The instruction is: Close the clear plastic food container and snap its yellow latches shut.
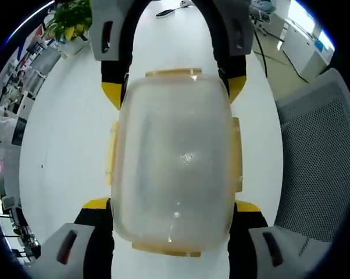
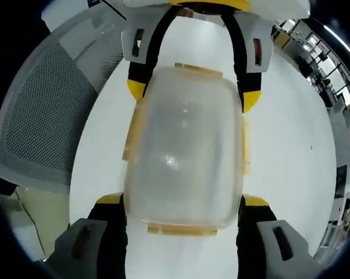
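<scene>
On the white bench [image 1: 64,145], the clear plastic food container [image 1: 174,163] sits lid-down between my two tools — its yellow latches [image 1: 112,152] flaring along the sides. My left hand-held gripper [image 1: 174,204] comes in at 6 o'clock of its own view, jaws apart and pressed to the container's flanks; the right hand-held gripper [image 2: 184,203] does likewise in its view, meeting the other from 12 o'clock. A grey mesh chair [image 1: 317,157] stands at 3 o'clock in the left gripper view — a potted plant [image 1: 70,20] at 11.
</scene>
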